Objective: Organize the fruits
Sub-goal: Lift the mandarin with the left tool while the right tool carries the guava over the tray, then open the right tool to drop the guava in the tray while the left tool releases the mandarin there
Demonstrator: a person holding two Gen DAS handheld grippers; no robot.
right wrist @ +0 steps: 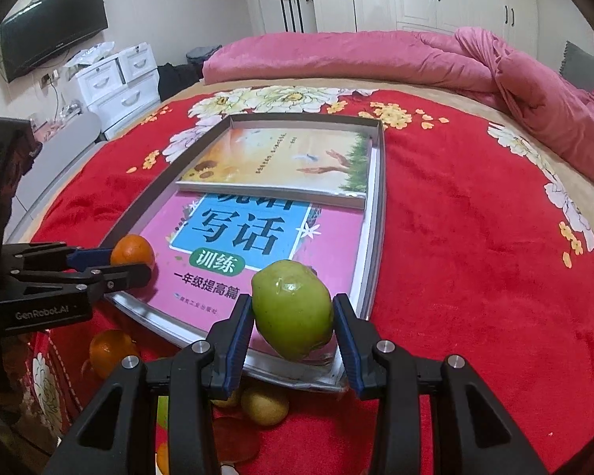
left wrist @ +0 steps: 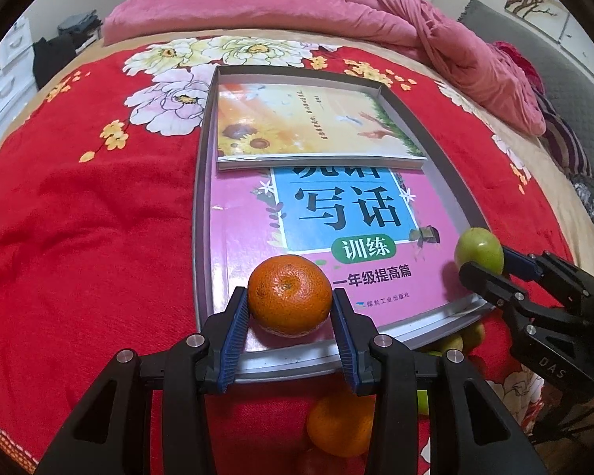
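A: Which step is this?

B: Both fruits look picked and are being carried to the tray [left wrist: 202, 213]. The left gripper [left wrist: 291, 312] has its jaws closed on an orange [left wrist: 290, 295], low centre of the left wrist view, just over the tray's near edge. The right gripper [right wrist: 293, 316] has its jaws clamped on a green fruit [right wrist: 292, 308], low centre of its own view, above the tray's near corner.

A: And the next move?

B: I'd judge each fruit needs lowering onto the tray, then releasing. Two books already fill it: a pink book [left wrist: 249, 237] nearer, and a sunflower book [left wrist: 297, 118] on top further up the frame. So the fruit would sit on the covers and may roll.

A: Anything else about?

B: More fruit lies on the red bedspread [left wrist: 79, 217] below the tray's edge: another orange [left wrist: 336, 423] and some yellowish-green fruit [right wrist: 265, 403], partly hidden by the grippers. A pink quilt [right wrist: 376, 55] is bunched along the top.
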